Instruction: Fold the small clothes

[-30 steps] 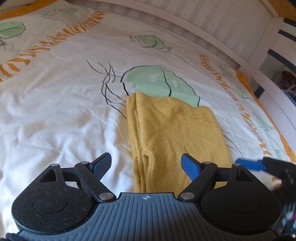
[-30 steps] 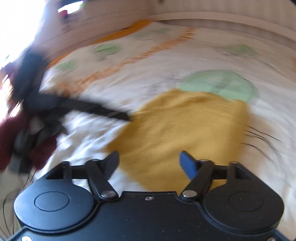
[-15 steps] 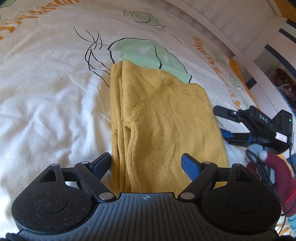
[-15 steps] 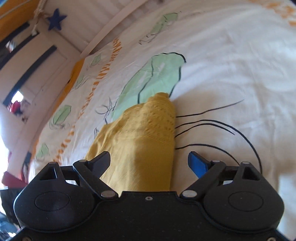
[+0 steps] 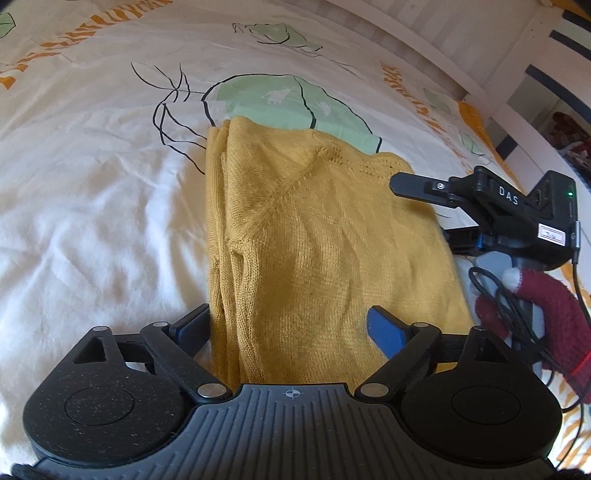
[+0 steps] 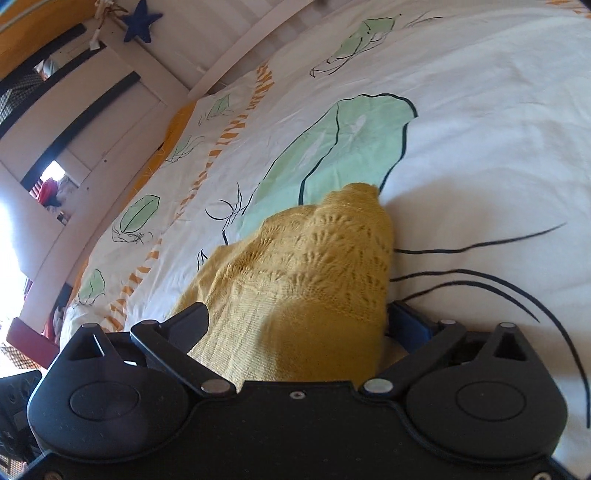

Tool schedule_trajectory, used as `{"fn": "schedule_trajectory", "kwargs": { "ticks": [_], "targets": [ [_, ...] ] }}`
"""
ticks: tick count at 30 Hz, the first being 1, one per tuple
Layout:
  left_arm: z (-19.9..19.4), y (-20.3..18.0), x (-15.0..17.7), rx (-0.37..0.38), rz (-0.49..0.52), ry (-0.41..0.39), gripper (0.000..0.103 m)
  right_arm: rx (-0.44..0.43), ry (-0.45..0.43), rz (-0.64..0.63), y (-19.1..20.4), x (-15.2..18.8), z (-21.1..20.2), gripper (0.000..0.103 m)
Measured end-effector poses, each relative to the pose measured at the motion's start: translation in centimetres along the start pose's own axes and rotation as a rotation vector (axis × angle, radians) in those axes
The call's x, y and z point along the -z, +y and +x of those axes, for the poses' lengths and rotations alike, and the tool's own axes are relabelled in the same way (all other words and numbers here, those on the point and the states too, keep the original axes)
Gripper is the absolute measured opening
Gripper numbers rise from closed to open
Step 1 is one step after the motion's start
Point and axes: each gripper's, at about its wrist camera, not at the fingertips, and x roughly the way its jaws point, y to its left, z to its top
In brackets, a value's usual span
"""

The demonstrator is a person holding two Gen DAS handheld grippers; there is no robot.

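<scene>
Looks about half done. Shows a yellow knit sweater lying flat in the middle of the white bed cover, with its far end over a big green leaf print. Seems folded in from the sides already, into one long strip, with several layers stacked along the left edge and a sleeve seam running across the top. Probably leaves one more fold to do, end over end, to make a small neat square. Holds the left gripper low over the near end of the sweater, tongs wide apart and pinching nothing. Holds the right gripper at the right edge of the sweater, tongs apart too, one black finger above the cloth and one lower down beside it, not squeezed onto it yet. From the left wrist, takes in the whole strip at once, plus the dark red glove around the right handle and its black wires. From the right wrist, gets in very close: the right gripper with the sweater bunched up between its open tongs, and a lacy shell pattern in the knit, hard to make out from the other side. Also catches a blue star hanging up on the wall, out of the other camera's sight.
</scene>
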Motion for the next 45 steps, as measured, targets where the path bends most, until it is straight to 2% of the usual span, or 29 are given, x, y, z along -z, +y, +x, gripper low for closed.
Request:
{"fn": "schedule_trajectory", "kwargs": {
  "ticks": [4,11,13,14,15,17,19,25,33,37,39,41,43,45],
  "targets": [
    [0.2,0.2,-0.1,0.036,-0.024,-0.011,0.094,0.002,-0.014,-0.017,0.2,0.1,0.3,0.103],
    [1.3,1.1,-0.8,0.162,-0.106,-0.016,0.092,-0.013,-0.022,-0.024,0.2,-0.3,0.9,0.103],
    [1.0,1.3,-0.5,0.163,-0.116,-0.029,0.074,-0.037,-0.023,-0.014,-0.1,-0.3,0.7,0.103],
    [0.9,1.5,-0.3,0.150,-0.127,-0.032,0.046,-0.049,-0.018,-0.012,-0.2,-0.3,0.6,0.102],
    [0.7,1.7,-0.2,0.143,-0.138,-0.029,0.028,-0.039,-0.015,-0.013,-0.3,-0.3,0.4,0.086],
    [0.9,2.3,-0.3,0.225,-0.179,-0.009,0.019,-0.004,0.013,0.004,-0.6,-0.3,0.2,0.045],
    [0.7,2.6,-0.3,0.270,-0.219,0.000,0.017,-0.005,0.013,0.029,-0.6,-0.3,-0.4,0.044],
    [-1.6,0.8,1.5,0.320,-0.233,0.031,0.017,0.042,0.054,0.057,1.9,0.6,-3.4,0.043],
    [-6.3,-3.2,8.2,0.368,-0.202,0.110,0.017,0.104,0.144,0.081,3.7,6.6,-10.6,0.043],
    [-8.7,-5.0,12.2,0.378,-0.184,0.133,0.017,0.089,0.167,0.102,4.2,10.0,-14.2,0.044],
    [-9.6,-5.5,13.9,0.361,-0.166,0.134,0.017,0.098,0.169,0.070,4.9,11.5,-15.6,0.045],
    [-10.2,-5.7,15.5,0.313,-0.162,0.131,0.017,0.116,0.154,0.043,5.5,12.8,-16.5,0.049],
    [-10.3,-5.7,16.8,0.227,-0.145,0.126,0.018,0.137,0.116,0.029,5.7,13.9,-17.3,0.051],
    [-10.4,-5.6,17.7,0.153,-0.130,0.116,0.024,0.176,0.068,0.018,5.5,14.9,-18.3,0.062]
  ]
}}
